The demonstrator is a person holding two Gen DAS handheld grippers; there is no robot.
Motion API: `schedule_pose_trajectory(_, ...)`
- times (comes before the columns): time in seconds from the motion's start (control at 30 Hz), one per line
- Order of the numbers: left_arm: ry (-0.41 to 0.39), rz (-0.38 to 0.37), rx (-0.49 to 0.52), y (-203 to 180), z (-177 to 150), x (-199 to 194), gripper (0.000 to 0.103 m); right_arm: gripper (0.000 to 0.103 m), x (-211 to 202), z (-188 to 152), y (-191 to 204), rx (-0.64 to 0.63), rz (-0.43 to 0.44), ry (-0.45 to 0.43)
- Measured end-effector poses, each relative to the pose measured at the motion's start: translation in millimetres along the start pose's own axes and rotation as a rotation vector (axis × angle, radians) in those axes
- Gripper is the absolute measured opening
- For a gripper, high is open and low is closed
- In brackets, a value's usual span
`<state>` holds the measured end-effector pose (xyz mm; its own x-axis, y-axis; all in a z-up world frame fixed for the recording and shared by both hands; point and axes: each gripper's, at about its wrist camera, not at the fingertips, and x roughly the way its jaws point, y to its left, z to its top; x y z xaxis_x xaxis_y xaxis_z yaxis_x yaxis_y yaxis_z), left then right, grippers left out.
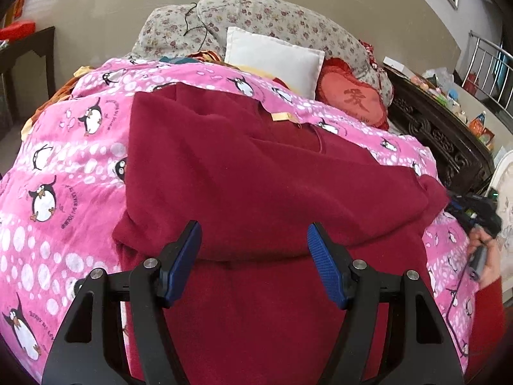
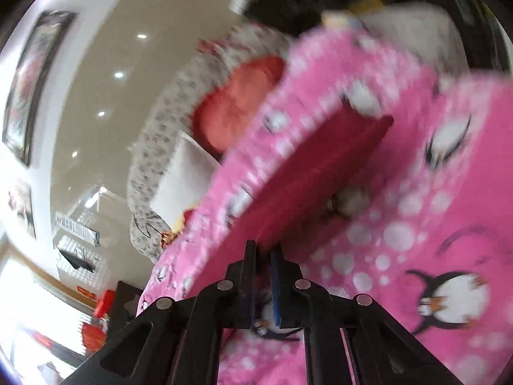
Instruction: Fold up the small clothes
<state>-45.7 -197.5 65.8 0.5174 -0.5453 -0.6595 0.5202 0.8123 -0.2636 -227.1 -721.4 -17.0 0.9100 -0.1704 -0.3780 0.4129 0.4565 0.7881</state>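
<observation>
The dark red garment (image 1: 256, 186) lies spread on the pink penguin blanket (image 1: 64, 166), which serves as the landmark here; it covers the blanket's middle, and one layer is already turned over on itself, making a rounded fold edge across the near part, just beyond the fingertips of the left gripper (image 1: 253, 256). That suggests the folding is under way but far from finished: the piece is still broad and loose, with a pale label showing at its far edge, and further folds seem to be left. The left gripper hangs over the red cloth with its jaws standing wide and nothing between them. The right gripper (image 2: 263, 256), seen in a blurred and rolled view, has its jaws brought together to a thin gap at a narrow end of the red cloth at the blanket's right side; it looks pinched there, though the blur leaves the contact uncertain. Beyond the blanket's far edge sit a white cushion (image 1: 275, 61), a red heart-shaped cushion (image 1: 352, 99) and a floral bolster (image 1: 272, 19). To the blanket's right stands dark carved wooden furniture (image 1: 439, 131); beige walls with framed pictures close the room.
</observation>
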Motion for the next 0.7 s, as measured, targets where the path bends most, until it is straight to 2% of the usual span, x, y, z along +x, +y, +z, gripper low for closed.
schedule_pose_trajectory(0.07,-0.003,-0.005,-0.009,3.9,1.2,-2.9,0.069,0.007,-23.7,3.6,22.9,-0.063,0.029,-0.046)
schedule_pose_trajectory(0.17,-0.020,-0.008,-0.025,11.5,2.9,-11.1,0.069,0.007,-55.4,1.9,88.2,-0.244,0.072,-0.110)
schedule_pose_trajectory(0.23,-0.037,-0.007,-0.039,18.5,4.9,-17.7,0.069,0.007,-64.6,-8.2,134.1,-0.371,0.100,-0.121)
schedule_pose_trajectory(0.3,-0.061,-0.007,-0.070,29.9,7.4,-26.7,0.069,0.007,-63.8,-32.8,194.8,-0.535,0.159,-0.103)
schedule_pose_trajectory(0.37,-0.082,-0.007,-0.104,41.6,10.0,-33.1,0.069,0.007,-51.7,-66.6,247.8,-0.698,0.208,-0.047)
schedule_pose_trajectory(0.4,-0.096,-0.007,-0.131,49.5,10.8,-37.8,0.069,0.007,-38.0,-95.5,279.4,-0.804,0.236,0.005)
schedule_pose_trajectory(0.47,-0.114,-0.005,-0.166,60.9,11.8,-43.0,0.069,0.007,-8.5,-145.9,313.9,-0.916,0.300,0.130)
schedule_pose_trajectory(0.53,-0.124,0.003,-0.190,69.5,11.2,-45.6,0.069,0.007,39.3,-213.5,334.8,-0.999,0.364,0.324)
schedule_pose_trajectory(0.6,-0.120,0.008,-0.206,76.7,11.2,-44.7,0.069,0.007,89.2,-272.9,334.7,-1.051,0.320,0.503)
schedule_pose_trajectory(0.7,-0.109,0.004,-0.208,81.5,9.1,-42.3,0.069,0.009,134.8,-313.7,314.5,-1.015,0.247,0.675)
